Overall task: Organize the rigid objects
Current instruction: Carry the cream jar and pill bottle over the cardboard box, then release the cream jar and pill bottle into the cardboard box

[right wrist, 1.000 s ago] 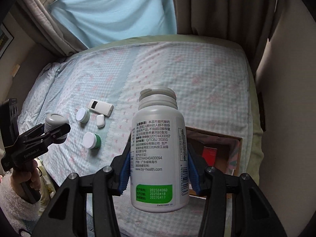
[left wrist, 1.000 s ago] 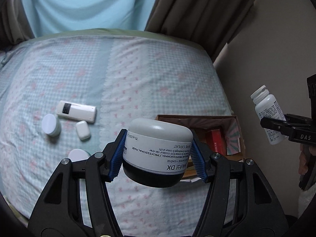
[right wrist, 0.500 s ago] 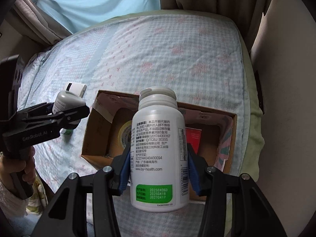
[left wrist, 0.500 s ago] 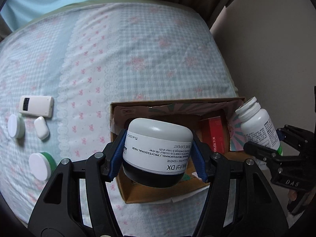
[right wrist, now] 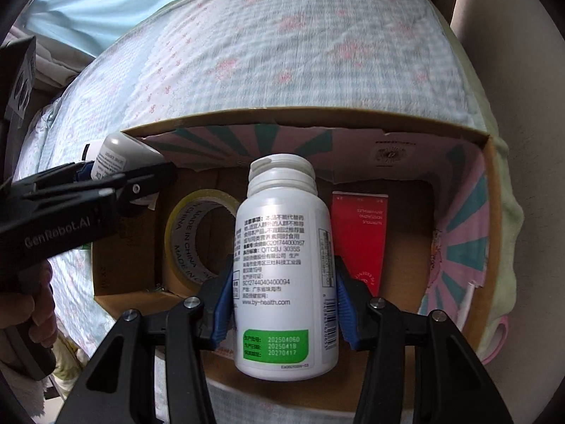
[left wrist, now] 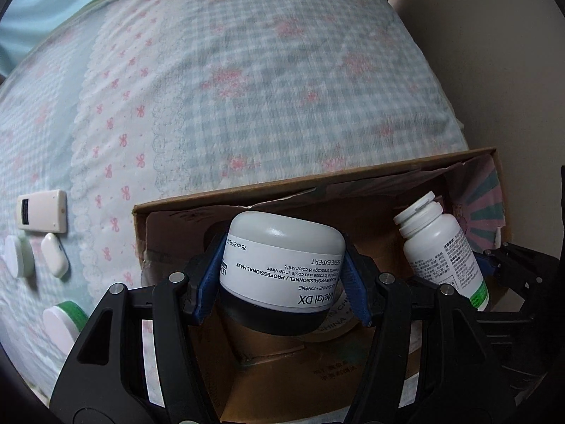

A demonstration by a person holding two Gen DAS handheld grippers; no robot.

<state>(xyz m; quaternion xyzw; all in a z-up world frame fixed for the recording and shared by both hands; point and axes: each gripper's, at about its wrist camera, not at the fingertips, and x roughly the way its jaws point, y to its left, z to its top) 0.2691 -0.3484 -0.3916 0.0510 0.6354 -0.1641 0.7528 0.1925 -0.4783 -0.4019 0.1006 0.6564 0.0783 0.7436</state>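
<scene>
Clamping a white jar with a grey lid and a black base, my left hand-held gripper has its blue pads pressed against the jar's two sides. The jar hangs over the left end of an open cardboard box, with the box's far wall just past the fingertips. Under the jar, inside the box, lies a roll of clear tape printed "MADE IN CHINA".

My right hand-held gripper pinches a white pill bottle by its body, cap pointing away from me, green date label nearest the camera. The bottle hangs over the middle of the box, between the tape roll on its left and a red carton lying on the box floor on its right. The box's inner flaps carry a pink and teal ray pattern.

From the left wrist view the bottle stands to the right of the jar, both within the box's outline, near each other but apart.

The box sits on a bed covered in a blue check sheet with pink bows. Left of my left hand-held gripper, out on the sheet, lie a white remote, a small white case, a round white tin and a green jar with a white lid.
</scene>
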